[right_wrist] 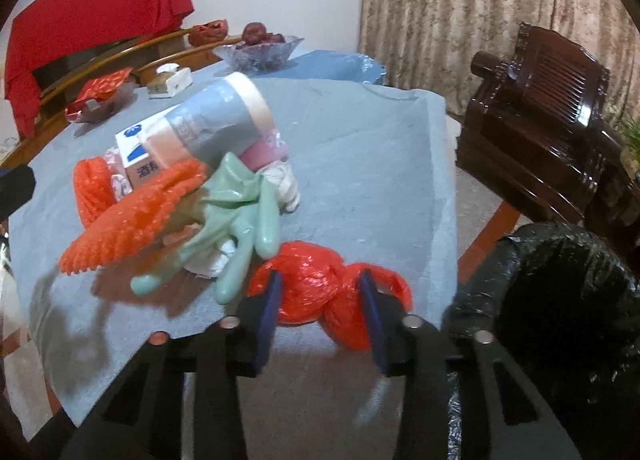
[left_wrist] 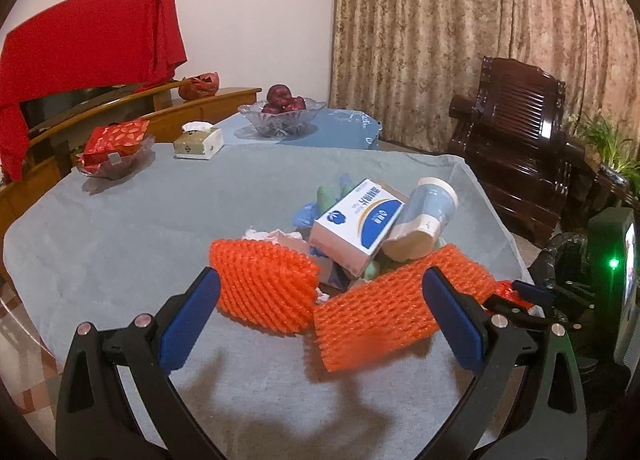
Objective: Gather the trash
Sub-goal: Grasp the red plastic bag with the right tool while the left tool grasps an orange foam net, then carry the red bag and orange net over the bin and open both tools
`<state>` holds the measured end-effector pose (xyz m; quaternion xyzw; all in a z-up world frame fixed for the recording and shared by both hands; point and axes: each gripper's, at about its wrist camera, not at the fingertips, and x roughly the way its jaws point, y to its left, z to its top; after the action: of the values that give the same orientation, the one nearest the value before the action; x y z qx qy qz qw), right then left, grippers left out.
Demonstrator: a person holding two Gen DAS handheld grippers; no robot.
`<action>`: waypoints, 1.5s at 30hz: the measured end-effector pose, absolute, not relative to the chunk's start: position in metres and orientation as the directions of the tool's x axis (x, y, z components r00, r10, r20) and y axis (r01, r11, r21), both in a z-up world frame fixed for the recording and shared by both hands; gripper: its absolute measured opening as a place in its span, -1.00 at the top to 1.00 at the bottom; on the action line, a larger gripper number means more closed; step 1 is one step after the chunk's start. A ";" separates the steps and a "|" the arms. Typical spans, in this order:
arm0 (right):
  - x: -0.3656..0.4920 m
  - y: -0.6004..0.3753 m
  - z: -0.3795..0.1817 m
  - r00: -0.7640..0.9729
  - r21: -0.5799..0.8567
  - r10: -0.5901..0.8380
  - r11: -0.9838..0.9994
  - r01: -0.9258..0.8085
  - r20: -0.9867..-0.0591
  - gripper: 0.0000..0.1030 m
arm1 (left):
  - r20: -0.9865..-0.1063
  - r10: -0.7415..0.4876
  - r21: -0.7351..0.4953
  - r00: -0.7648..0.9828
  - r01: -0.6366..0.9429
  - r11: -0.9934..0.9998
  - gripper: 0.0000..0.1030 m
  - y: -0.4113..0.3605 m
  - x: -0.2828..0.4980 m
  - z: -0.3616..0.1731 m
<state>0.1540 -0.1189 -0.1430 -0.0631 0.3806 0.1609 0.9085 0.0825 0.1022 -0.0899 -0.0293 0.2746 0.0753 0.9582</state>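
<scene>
Right wrist view: we see the right gripper (right_wrist: 320, 308) with jaws clamped on a red plastic bag (right_wrist: 320, 292) at the table (right_wrist: 360, 148) edge, while the left gripper (left_wrist: 320, 320) jaws stand apart near orange foam nets (left_wrist: 264, 284).

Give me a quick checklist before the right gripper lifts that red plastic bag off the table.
1. Red plastic bag between the right gripper jaws: ok.
2. Pads pressing firmly on it: cannot tell.
3. Green glove clear of the jaws: ok, it lies just beside them.
4. Black-lined bin open and beside the table: ok.
5. Left gripper out of the way: ok, open at the orange foam nets.
</scene>
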 end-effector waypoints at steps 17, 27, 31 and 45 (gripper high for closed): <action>0.152 -0.134 -0.127 0.658 0.071 0.302 0.932 -0.354 -0.690 0.60 | -0.596 0.043 0.032 0.802 -0.029 0.999 -0.52 0.057 0.089 -0.116; 0.155 -0.126 -0.147 0.597 0.056 0.282 0.928 -0.368 -0.751 0.38 | -0.642 0.035 0.016 0.766 -0.032 0.999 0.25 0.067 0.099 -0.129; 0.154 -0.127 -0.147 0.593 0.046 0.282 0.924 -0.380 -0.754 0.74 | -0.637 -0.010 -0.034 0.771 -0.015 0.999 0.77 0.072 0.099 -0.126; 0.142 -0.137 -0.121 0.634 0.090 0.330 0.921 -0.380 -0.699 0.79 | -0.615 -0.020 -0.037 0.789 -0.003 0.999 -0.15 0.066 0.088 -0.115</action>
<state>0.1420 -0.1369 -0.1206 -0.0328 0.3799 0.1964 0.9034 0.0879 0.0665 -0.1147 -0.0180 0.3251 -0.0044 0.9455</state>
